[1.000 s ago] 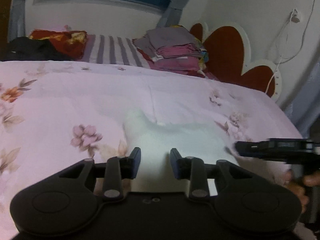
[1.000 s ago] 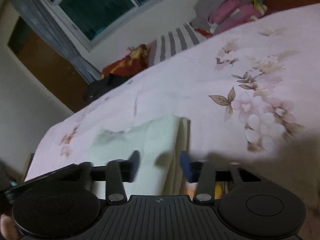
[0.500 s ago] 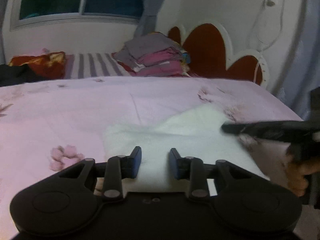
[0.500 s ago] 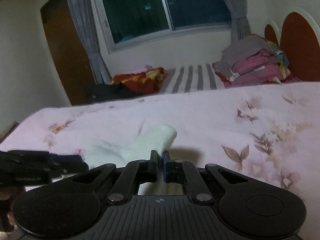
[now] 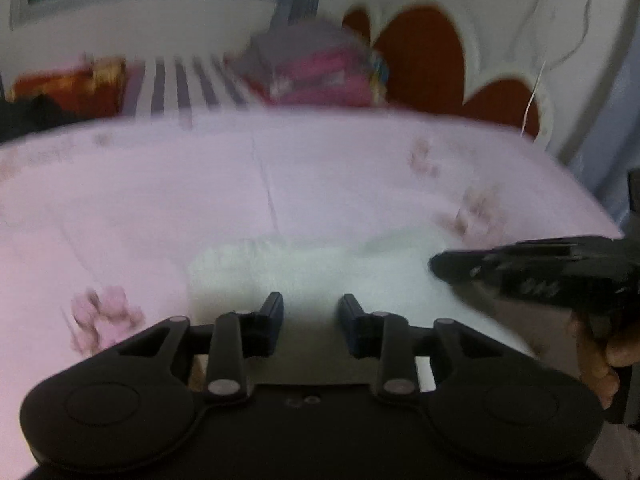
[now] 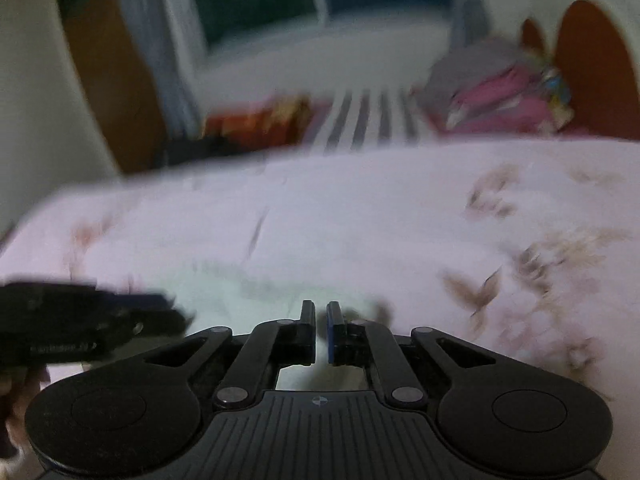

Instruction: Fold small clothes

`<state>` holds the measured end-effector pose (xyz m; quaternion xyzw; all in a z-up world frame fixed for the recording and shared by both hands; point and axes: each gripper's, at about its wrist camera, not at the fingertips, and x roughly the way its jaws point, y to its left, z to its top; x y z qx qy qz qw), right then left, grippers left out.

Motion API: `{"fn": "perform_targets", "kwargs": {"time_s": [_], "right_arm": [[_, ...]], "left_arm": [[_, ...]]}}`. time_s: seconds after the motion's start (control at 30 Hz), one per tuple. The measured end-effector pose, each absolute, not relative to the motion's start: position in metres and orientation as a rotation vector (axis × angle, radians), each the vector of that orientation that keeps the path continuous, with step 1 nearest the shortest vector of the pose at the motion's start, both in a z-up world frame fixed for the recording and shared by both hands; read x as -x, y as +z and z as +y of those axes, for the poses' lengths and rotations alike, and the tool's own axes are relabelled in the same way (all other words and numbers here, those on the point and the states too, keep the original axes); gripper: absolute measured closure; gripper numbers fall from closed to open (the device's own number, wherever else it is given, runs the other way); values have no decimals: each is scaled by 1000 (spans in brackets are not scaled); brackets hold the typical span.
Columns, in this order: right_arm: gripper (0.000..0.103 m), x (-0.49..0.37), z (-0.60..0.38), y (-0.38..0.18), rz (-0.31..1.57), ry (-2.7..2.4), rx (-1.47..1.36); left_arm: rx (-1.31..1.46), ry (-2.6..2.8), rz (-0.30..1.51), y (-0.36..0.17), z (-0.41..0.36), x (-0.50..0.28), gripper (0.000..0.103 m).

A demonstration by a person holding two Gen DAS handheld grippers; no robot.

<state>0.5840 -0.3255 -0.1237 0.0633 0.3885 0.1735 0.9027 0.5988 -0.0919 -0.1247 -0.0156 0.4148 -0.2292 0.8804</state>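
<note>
A small white garment (image 5: 320, 272) lies on the pink floral bedspread (image 5: 160, 200), right in front of both grippers. My left gripper (image 5: 311, 314) is open and empty just above its near edge. My right gripper (image 6: 320, 322) has its jaws a narrow gap apart over the garment (image 6: 240, 292); white cloth shows behind the gap, and blur hides whether any is pinched. The right gripper also shows in the left wrist view (image 5: 520, 272) at the garment's right end. The left gripper shows in the right wrist view (image 6: 80, 320) on the left.
A stack of folded pink and grey clothes (image 5: 312, 68) sits at the far side of the bed beside a red-and-white headboard (image 5: 432, 56). A striped pillow (image 5: 188, 84) and red and dark items (image 5: 68, 88) lie at the far left. Both views are blurred.
The right gripper's jaws went from wide open to nearly shut half a second ago, and now stand a little apart. Both cameras have shifted and blurred; the garment lies flatter.
</note>
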Motion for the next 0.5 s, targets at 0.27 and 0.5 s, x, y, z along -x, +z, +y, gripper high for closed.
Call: {"fn": "perform_targets", "kwargs": {"time_s": [0.27,0.5], "right_arm": [[98,-551,-324,-100,771,375,-140],[38,-485,-341,-97,788,313,-242]], "left_arm": [[85,-512,748,-104,-72,-549,73],[160,-434,724,-107,-29,-485,73]]}}
